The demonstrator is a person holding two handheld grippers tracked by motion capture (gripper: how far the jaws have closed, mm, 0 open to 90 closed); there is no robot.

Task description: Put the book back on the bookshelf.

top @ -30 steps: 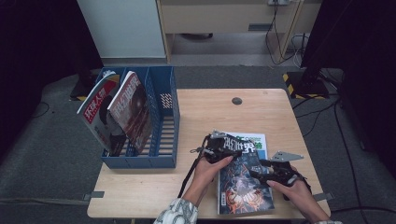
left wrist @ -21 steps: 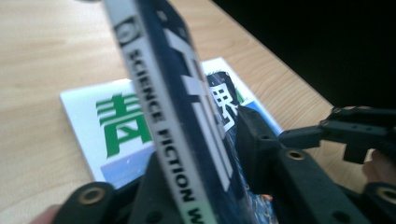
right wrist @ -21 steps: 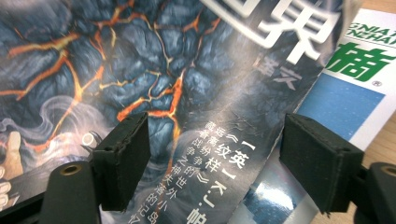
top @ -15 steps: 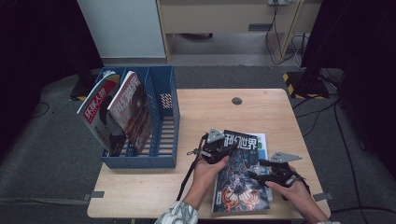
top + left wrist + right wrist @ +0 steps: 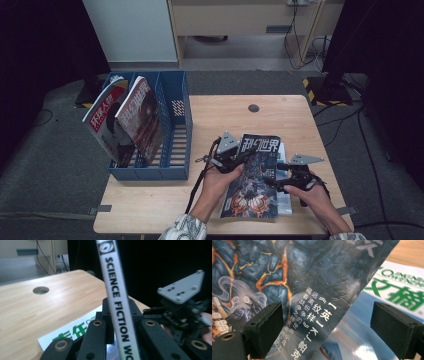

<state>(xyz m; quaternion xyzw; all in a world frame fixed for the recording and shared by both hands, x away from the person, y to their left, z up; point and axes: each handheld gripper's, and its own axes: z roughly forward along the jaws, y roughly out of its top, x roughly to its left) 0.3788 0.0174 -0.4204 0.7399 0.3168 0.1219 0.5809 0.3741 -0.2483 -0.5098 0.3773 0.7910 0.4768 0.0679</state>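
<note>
Left gripper was clenched on the magazine spine at 9 o'clock; right gripper stood released, jaws just widening. Magazine judged light, floppy, glossy; spine grip suited best.

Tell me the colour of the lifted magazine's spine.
White with black lettering on the magazine's spine, clearest in the left gripper view.

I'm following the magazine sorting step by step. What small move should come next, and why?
Probably lift the dark magazine a little higher with the left hand-held gripper, toward the blue file rack. Its jaws are clamped on the spine, while the right hand-held gripper, jaws just opening, no longer grips the cover. A second magazine lies underneath.
</note>
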